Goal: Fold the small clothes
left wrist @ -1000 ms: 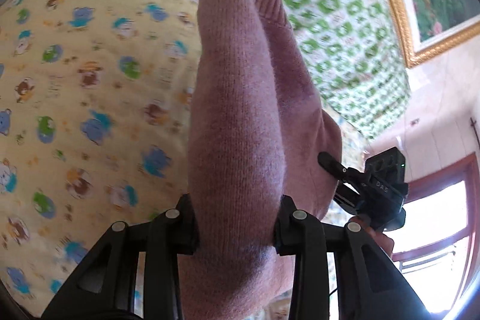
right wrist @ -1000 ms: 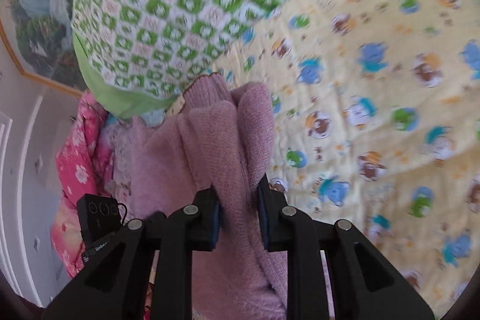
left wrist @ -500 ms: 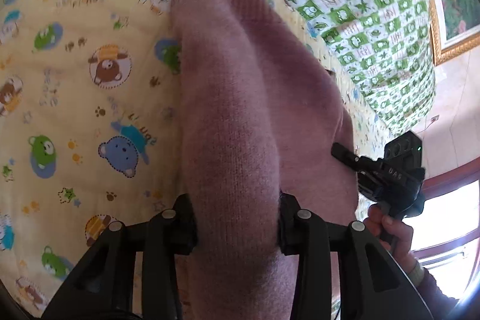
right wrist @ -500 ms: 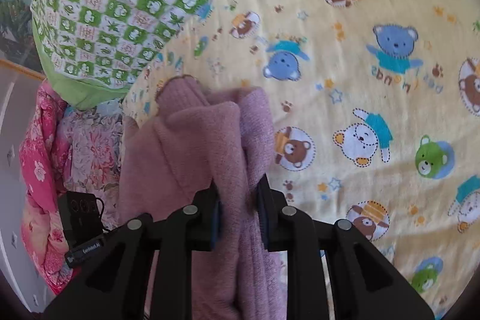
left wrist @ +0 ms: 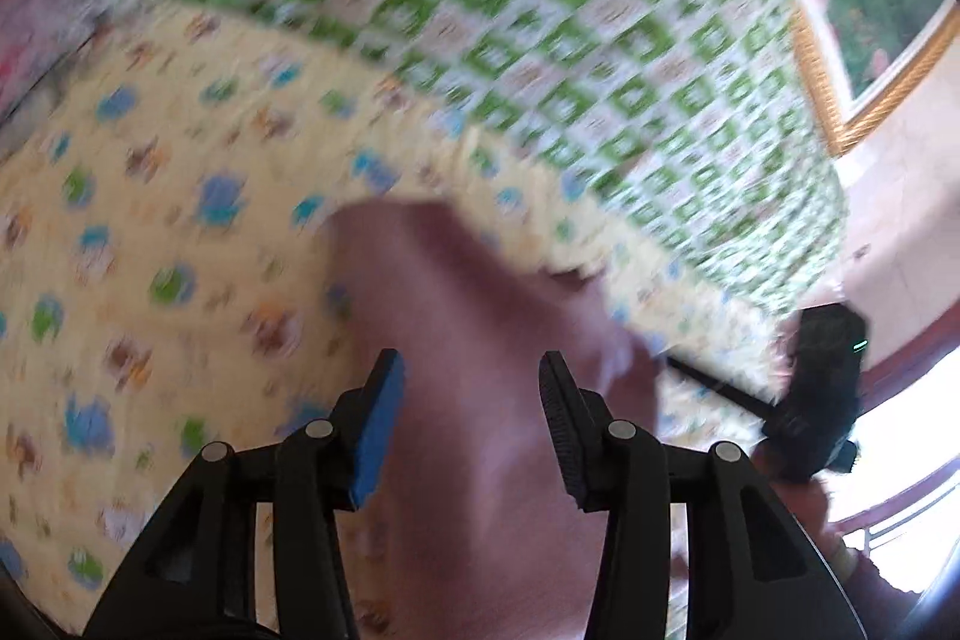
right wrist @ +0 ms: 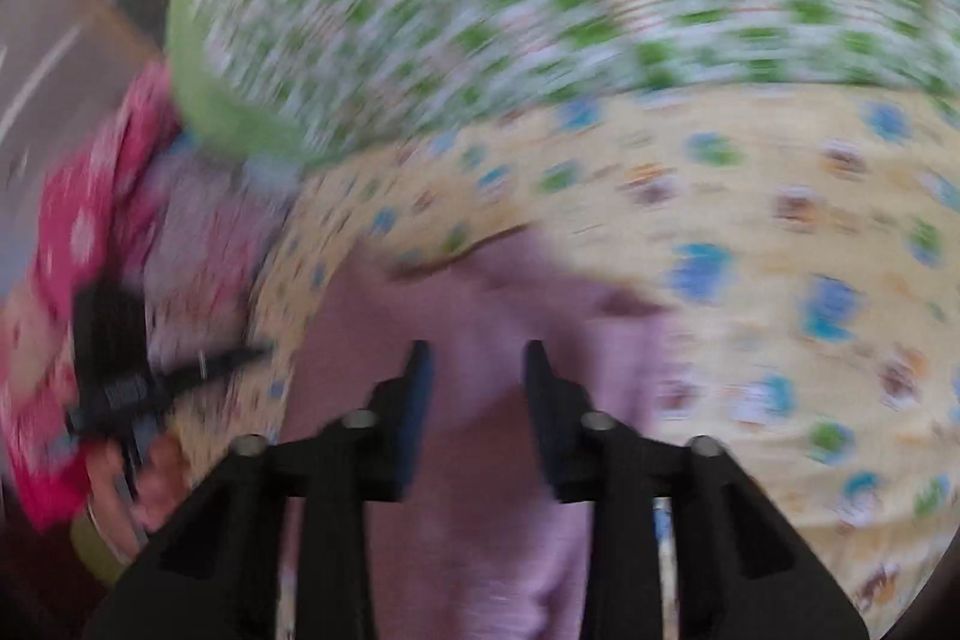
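A mauve-pink knitted sweater (left wrist: 474, 340) lies on the yellow cartoon-bear sheet (left wrist: 150, 220); it also shows in the right wrist view (right wrist: 480, 340). My left gripper (left wrist: 471, 382) is open just above the sweater, with nothing between its fingers. My right gripper (right wrist: 477, 370) is open above the sweater too, and empty. The right gripper shows at the right edge of the left wrist view (left wrist: 822, 388). The left gripper shows at the left of the right wrist view (right wrist: 114, 376). Both views are motion-blurred.
A green-and-white checked quilt (left wrist: 570, 10) is piled along the far side of the bed. Pink floral bedding (right wrist: 78, 232) lies at the left in the right wrist view. A gold-framed picture (left wrist: 858, 10) hangs on the wall, and a bright window (left wrist: 900, 460) is at the right.
Both grippers have let go of the sweater and opened. The sweater has dropped onto the sheet. Both grippers are pulling back and tilting up, blurring the views.
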Tool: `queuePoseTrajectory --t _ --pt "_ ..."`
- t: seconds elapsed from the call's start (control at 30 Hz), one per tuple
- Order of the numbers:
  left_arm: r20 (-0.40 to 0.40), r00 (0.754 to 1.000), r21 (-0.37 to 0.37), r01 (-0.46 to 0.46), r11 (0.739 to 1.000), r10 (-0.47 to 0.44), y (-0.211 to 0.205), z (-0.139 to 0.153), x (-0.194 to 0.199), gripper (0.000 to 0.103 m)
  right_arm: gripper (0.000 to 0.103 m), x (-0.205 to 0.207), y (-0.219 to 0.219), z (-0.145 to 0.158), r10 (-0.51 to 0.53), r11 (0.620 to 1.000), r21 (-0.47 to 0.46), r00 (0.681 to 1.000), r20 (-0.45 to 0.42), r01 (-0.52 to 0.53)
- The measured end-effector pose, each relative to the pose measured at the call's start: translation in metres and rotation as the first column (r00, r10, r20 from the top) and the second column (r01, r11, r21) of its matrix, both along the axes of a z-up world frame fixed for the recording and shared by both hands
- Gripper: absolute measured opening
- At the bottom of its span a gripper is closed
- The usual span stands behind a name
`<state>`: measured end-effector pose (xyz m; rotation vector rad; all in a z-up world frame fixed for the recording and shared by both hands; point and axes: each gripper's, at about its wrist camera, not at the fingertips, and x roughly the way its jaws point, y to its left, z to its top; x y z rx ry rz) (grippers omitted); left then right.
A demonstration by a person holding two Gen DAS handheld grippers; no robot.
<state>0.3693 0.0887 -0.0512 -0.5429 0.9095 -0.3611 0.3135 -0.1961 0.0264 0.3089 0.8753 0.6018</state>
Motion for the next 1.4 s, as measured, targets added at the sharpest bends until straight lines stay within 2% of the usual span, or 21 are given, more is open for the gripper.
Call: queuePoseTrajectory --t 0.03,0.1,0.17,0.2,0.23,0.3,0.47,0.57,0.63,0.73,0.8,0.83,0.87,0.93,1.03,1.13,1.2,1.27,1.37,1.4 --pt "0.001 1.0 0.003 0.015 1.0 -0.015 -0.004 0.001 0.01 0.046 0.02 0.009 0.009 -0.005 0.021 1.0 0.012 0.999 -0.026 -0.021" --pt "-0.008 0.999 0.041 0.039 0.998 -0.039 -0.012 -0.004 0.031 0.046 0.019 0.027 0.015 -0.016 0.022 1.0 0.019 0.998 -0.062 -0.021" --pt "-0.055 0.997 0.092 0.054 0.994 -0.049 -0.018 -0.021 0.062 0.046 0.017 0.046 0.013 -0.029 -0.021 1.0 0.002 0.994 -0.106 0.021" --pt "-0.095 0.995 0.121 0.044 0.992 -0.033 -0.019 -0.032 0.076 0.046 0.013 0.055 0.008 -0.036 -0.057 0.998 -0.005 0.99 -0.128 0.057" --pt "-0.118 0.993 0.14 0.031 0.99 -0.015 -0.017 -0.04 0.08 0.046 0.001 0.065 -0.001 -0.043 -0.094 0.995 0.004 0.983 -0.158 0.096" --pt "-0.185 0.982 0.154 0.006 0.988 0.023 -0.013 -0.061 0.102 0.044 0.0 0.074 -0.01 -0.05 -0.109 0.991 0.056 0.975 -0.194 0.122" --pt "-0.187 0.981 0.192 -0.008 0.981 0.044 -0.013 -0.062 0.109 0.044 0.0 0.067 -0.033 -0.043 -0.176 0.97 0.137 0.966 -0.19 0.203" --pt "-0.164 0.986 0.194 0.0 0.981 0.033 -0.014 -0.048 0.092 0.044 0.004 0.047 -0.046 -0.032 -0.214 0.962 0.136 0.963 -0.165 0.237" --pt "-0.147 0.989 0.185 0.003 0.983 0.025 -0.014 -0.036 0.072 0.047 0.004 0.027 -0.049 -0.023 -0.187 0.966 0.149 0.971 -0.149 0.209" --pt "-0.128 0.992 0.188 0.01 0.982 0.014 -0.016 -0.025 0.026 0.052 0.007 -0.013 -0.045 -0.013 -0.154 0.981 0.105 0.983 -0.099 0.165" --pt "-0.129 0.992 0.173 0.013 0.985 0.01 -0.015 -0.024 -0.004 0.055 0.019 -0.038 -0.044 -0.011 -0.143 0.985 0.083 0.986 -0.088 0.15" --pt "-0.138 0.99 0.161 0.016 0.987 0.006 -0.015 -0.026 -0.023 0.056 0.029 -0.055 -0.044 -0.012 -0.148 0.986 0.068 0.986 -0.079 0.153" --pt "-0.145 0.989 0.155 0.019 0.988 0.004 -0.016 -0.026 -0.035 0.056 0.032 -0.073 -0.046 -0.012 -0.152 0.986 0.06 0.986 -0.068 0.156" --pt "-0.182 0.983 0.139 0.016 0.99 0.009 -0.014 -0.035 -0.07 0.056 0.032 -0.099 -0.049 -0.016 -0.153 0.987 0.042 0.987 -0.055 0.156" --pt "-0.221 0.975 0.117 0.011 0.993 0.015 -0.014 -0.048 -0.109 0.058 0.033 -0.129 -0.048 -0.031 -0.164 0.986 0.001 0.983 -0.083 0.164" --pt "-0.255 0.967 0.082 0.009 0.997 0.012 -0.014 -0.063 -0.138 0.061 0.033 -0.144 -0.05 -0.052 -0.179 0.984 -0.01 0.975 -0.134 0.18" --pt "-0.278 0.961 0.093 0.022 0.995 0.005 -0.018 -0.074 -0.145 0.061 0.033 -0.144 -0.051 -0.066 -0.173 0.985 -0.003 0.97 -0.171 0.175" --pt "-0.295 0.955 0.102 0.042 0.994 -0.01 -0.026 -0.083 -0.147 0.061 0.007 -0.143 -0.053 -0.071 -0.174 0.983 0.018 0.965 -0.194 0.181" --pt "-0.296 0.955 0.111 0.059 0.992 -0.023 -0.034 -0.088 -0.152 0.061 0.006 -0.151 -0.067 -0.059 -0.225 0.972 0.036 0.963 -0.148 0.232" --pt "-0.302 0.953 0.119 0.065 0.991 -0.026 -0.038 -0.09 -0.151 0.063 0.006 -0.153 -0.072 -0.06 -0.24 0.97 0.011 0.961 -0.141 0.244"
